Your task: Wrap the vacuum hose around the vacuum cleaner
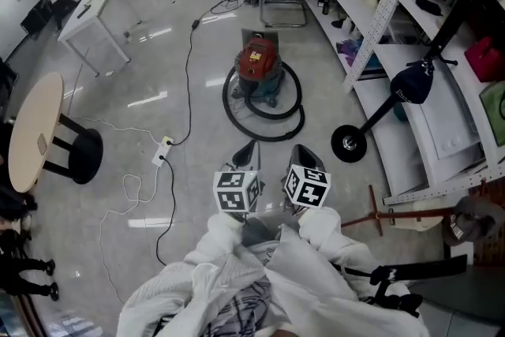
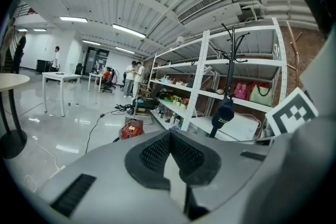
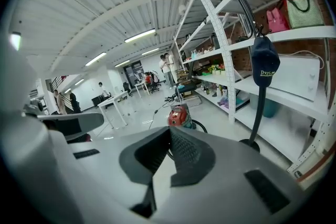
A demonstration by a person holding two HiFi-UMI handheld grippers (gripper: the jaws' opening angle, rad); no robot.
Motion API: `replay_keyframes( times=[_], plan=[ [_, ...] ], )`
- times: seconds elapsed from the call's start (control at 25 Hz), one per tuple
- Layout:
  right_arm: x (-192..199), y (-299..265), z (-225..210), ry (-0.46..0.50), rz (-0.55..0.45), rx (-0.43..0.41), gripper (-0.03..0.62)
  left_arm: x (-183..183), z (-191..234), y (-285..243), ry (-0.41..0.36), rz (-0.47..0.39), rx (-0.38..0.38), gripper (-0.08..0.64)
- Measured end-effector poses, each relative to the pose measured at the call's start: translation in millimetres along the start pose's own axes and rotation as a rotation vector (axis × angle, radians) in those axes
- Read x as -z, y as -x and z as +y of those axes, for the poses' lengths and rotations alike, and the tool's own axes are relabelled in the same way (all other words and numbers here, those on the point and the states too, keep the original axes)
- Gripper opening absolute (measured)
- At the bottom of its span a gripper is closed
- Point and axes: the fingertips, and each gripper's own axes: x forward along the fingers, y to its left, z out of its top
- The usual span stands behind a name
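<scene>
On the floor, the hose ringing the vacuum looks limp, best held near its end; left gripper and right gripper fingers are closed, empty.

Long ceiling strip lights flood the room with bright, even white light. The glossy floor throws back pale streaks of glare, and the vacuum cleaner casts only a faint, soft shadow. The head view is sharp, bending slightly toward its edges. Both gripper views are heavy fisheye: shelf posts bow and the corners fall to black. Up close the left tongs and right tongs look soft; the distance is crisper.
</scene>
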Motion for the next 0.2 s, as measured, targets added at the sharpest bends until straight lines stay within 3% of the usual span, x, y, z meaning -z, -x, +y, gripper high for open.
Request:
replay_keyframes(
  times=[0.2],
  plan=[
    [-0.6, -9.8, 5.0, 0.009, 0.013, -0.002, 0.014, -1.8, 7.7, -6.3, 0.011, -0.001, -0.004, -0.003]
  ],
)
